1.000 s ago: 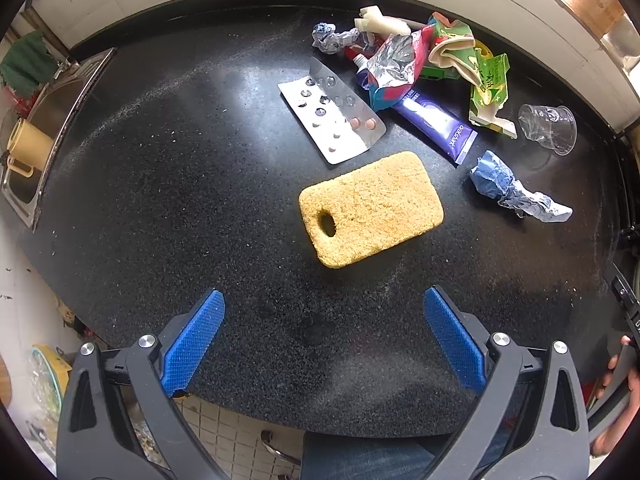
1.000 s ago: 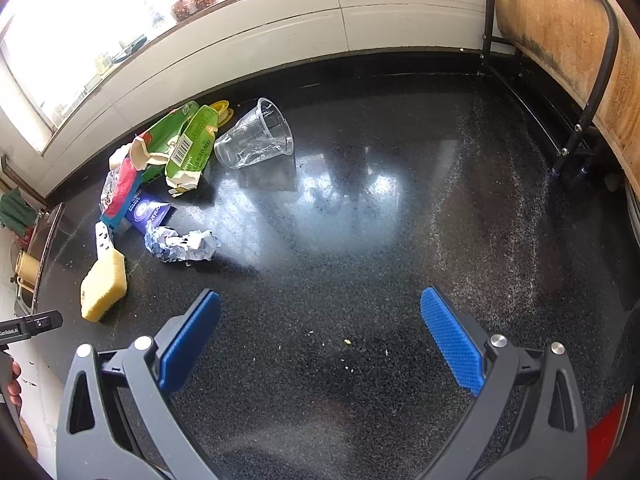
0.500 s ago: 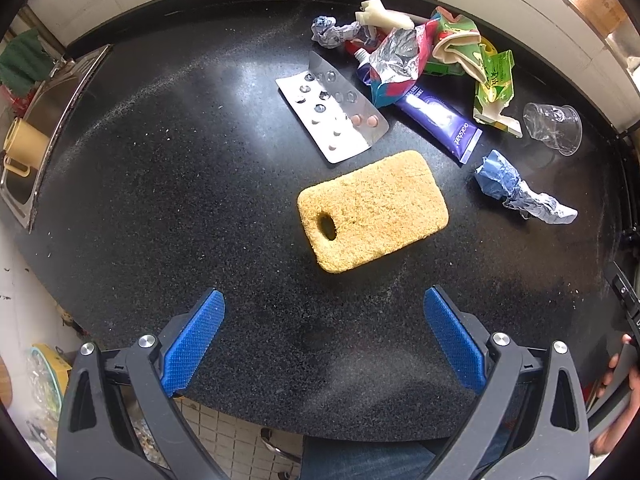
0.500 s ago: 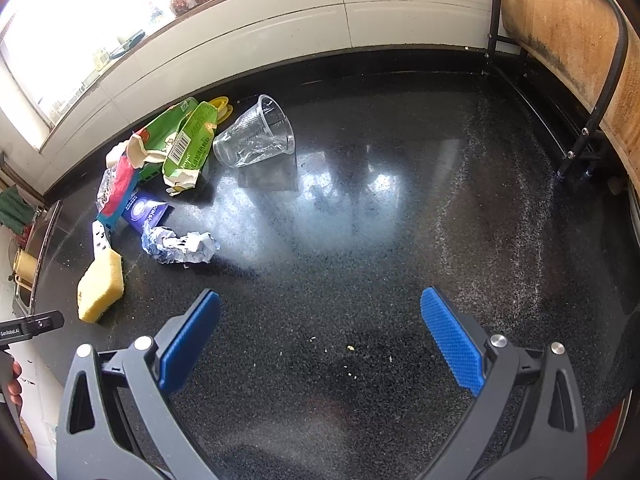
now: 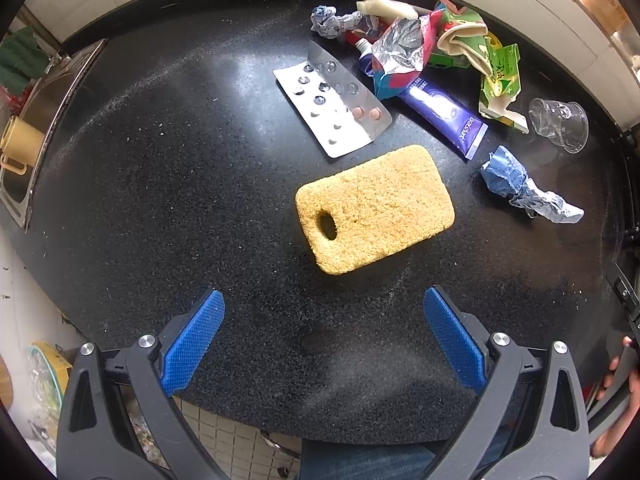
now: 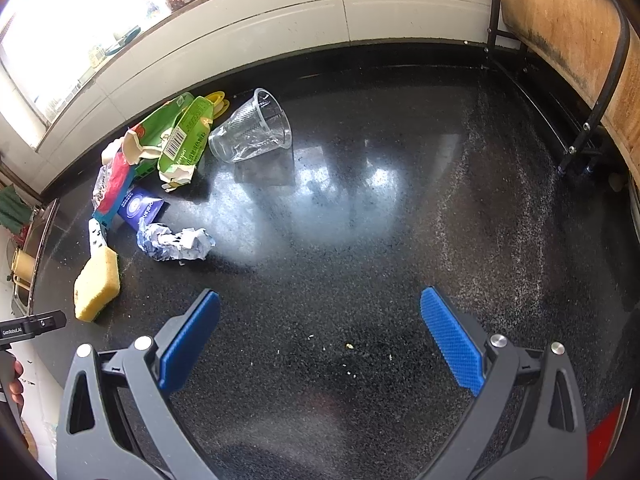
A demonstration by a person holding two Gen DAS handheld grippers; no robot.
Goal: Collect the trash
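Trash lies on a black speckled counter [image 5: 160, 184]. In the left wrist view a yellow sponge [image 5: 374, 208] lies just beyond my open, empty left gripper [image 5: 324, 320]. Behind it are a silver blister pack [image 5: 332, 108], a purple tube [image 5: 444, 116], a foil wrapper [image 5: 396, 56], green cartons [image 5: 500, 76], a clear plastic cup [image 5: 560, 124] and crumpled paper [image 5: 524, 192]. My right gripper [image 6: 320, 320] is open and empty over bare counter [image 6: 400, 240]. The cup [image 6: 252, 128], paper [image 6: 176, 242], cartons [image 6: 184, 140] and sponge [image 6: 98, 284] lie to its far left.
A steel sink [image 5: 36, 112] with a yellow mug [image 5: 18, 140] is at the left end. A white tiled wall [image 6: 280, 32] backs the counter. A wooden board in a black metal frame [image 6: 580, 40] stands at the right end. The counter's front edge drops to floor tiles [image 5: 232, 440].
Both views have shifted slightly: the sponge and trash sit a little lower and nearer in the left wrist view. Both grippers stay open. Nothing on the counter has moved.
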